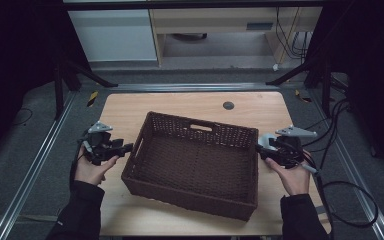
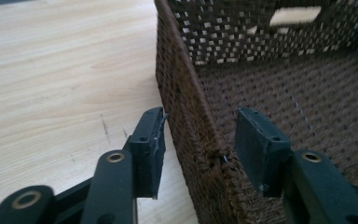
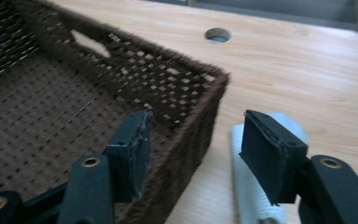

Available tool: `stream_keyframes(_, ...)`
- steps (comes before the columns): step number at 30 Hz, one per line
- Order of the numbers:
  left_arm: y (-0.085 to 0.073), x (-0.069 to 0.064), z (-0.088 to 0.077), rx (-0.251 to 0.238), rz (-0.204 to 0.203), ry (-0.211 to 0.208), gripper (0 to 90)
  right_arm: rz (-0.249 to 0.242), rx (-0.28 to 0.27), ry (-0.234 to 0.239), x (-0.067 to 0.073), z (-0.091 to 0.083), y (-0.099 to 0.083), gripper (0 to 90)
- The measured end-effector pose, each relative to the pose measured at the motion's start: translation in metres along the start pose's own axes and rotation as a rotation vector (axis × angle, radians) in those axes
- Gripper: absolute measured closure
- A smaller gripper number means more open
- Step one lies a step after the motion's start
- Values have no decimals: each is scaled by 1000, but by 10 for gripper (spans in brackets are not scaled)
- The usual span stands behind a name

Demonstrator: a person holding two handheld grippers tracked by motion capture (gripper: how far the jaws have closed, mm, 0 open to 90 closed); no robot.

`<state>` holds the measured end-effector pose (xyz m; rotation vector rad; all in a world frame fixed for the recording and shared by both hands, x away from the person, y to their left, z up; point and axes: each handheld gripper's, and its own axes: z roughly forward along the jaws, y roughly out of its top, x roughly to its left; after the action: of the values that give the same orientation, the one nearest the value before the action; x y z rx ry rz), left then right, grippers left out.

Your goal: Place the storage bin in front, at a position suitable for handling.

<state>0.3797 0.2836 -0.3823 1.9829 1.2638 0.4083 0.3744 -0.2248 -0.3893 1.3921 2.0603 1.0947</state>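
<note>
- Brown woven basket (image 1: 195, 162) sits mid-desk (image 1: 130, 107), turned slightly askew, its long axis running between the two hands.
- Left tongs (image 2: 198, 140) straddle the basket's left end wall, pads apart, not pressing.
- Right tongs (image 3: 193, 154) straddle the right end wall likewise, released.
- Each hand is equally near its own end.

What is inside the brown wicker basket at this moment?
The wicker basket holds nothing: its woven floor lies bare in all three views. One jaw of the left gripper and one of the right gripper reach inside over opposite walls. The table beneath it is covered.
</note>
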Motion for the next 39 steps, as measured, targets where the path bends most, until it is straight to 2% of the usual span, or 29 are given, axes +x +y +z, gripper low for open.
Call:
stream_keyframes(4,-4,-3,9,27,0,-23,582,-11,28,28,5,5,-4,511)
stream_keyframes(8,-8,-3,15,43,12,-29,611,-29,56,23,8,10,-6,537)
stream_keyframes(10,-10,-3,16,36,24,-31,626,-30,72,29,11,14,-7,547)
stream_keyframes(14,-15,-2,17,12,24,-47,662,-55,94,-9,15,21,-8,571)
stream_keyframes(15,-16,-3,16,3,25,-46,683,-45,93,-15,14,21,-7,605)
stream_keyframes(20,-18,-9,16,-10,54,-15,725,-46,83,-25,13,23,-6,631)
stream_keyframes(25,-19,-8,17,-12,31,-28,725,-24,72,-15,11,24,-7,639)
stream_keyframes(31,-18,-9,18,-1,36,-17,711,-12,58,-17,8,28,-4,656)
stream_keyframes(36,-17,-10,20,4,37,-9,709,-20,53,-17,8,28,-5,646)
stream_keyframes(39,-16,-12,21,4,41,-1,712,-22,51,-6,8,28,-4,608)
